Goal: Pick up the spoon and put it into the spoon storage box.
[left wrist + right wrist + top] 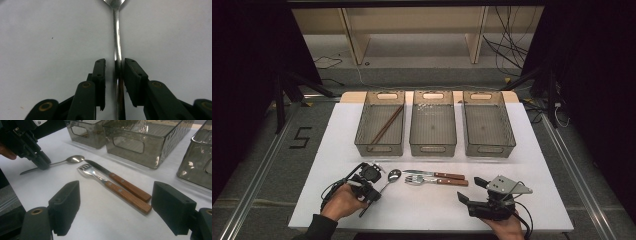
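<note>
left tongs down on the spoon handle, jaws narrowed around it, right pad touching the metal, a thin gap on the left pad, not clamped yet. spoon lies flat on the white desk, just left of the fork and knife. right tongs wide open, holding nothing, above the desk.

a slim, shiny metal spoon lies flat on the white bench. its bowl points toward the trays, left of the fork and knife
</note>
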`<state>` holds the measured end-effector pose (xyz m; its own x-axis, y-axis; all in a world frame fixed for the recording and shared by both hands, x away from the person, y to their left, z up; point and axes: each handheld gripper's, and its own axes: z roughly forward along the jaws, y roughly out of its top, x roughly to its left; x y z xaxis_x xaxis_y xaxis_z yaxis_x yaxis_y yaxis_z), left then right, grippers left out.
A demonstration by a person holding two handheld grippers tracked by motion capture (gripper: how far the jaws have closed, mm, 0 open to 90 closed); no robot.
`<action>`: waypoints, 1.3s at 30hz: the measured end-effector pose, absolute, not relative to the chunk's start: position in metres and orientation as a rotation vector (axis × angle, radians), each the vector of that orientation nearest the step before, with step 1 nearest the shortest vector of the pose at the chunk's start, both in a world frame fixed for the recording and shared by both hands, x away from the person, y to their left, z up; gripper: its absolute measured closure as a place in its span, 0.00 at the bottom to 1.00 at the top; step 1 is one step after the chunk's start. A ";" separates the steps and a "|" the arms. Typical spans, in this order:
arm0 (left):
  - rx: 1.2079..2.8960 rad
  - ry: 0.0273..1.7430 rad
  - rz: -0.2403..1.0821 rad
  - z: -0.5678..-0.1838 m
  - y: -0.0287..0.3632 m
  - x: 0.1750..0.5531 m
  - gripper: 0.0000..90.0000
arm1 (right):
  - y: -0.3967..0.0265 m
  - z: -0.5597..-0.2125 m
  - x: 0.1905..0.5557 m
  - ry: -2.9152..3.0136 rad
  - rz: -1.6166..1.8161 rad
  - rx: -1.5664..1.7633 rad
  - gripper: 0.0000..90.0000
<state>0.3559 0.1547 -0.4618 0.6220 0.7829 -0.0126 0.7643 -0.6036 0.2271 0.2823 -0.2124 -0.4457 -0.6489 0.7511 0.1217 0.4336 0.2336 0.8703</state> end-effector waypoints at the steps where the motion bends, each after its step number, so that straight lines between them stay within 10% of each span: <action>1: 2.640 1.269 0.135 -0.462 0.154 0.356 0.79 | -0.212 -0.446 0.282 2.190 1.380 1.099 0.27; 39: 2.579 1.237 0.096 -0.463 0.160 0.355 0.93 | -0.213 -0.446 0.282 2.188 1.374 1.099 0.27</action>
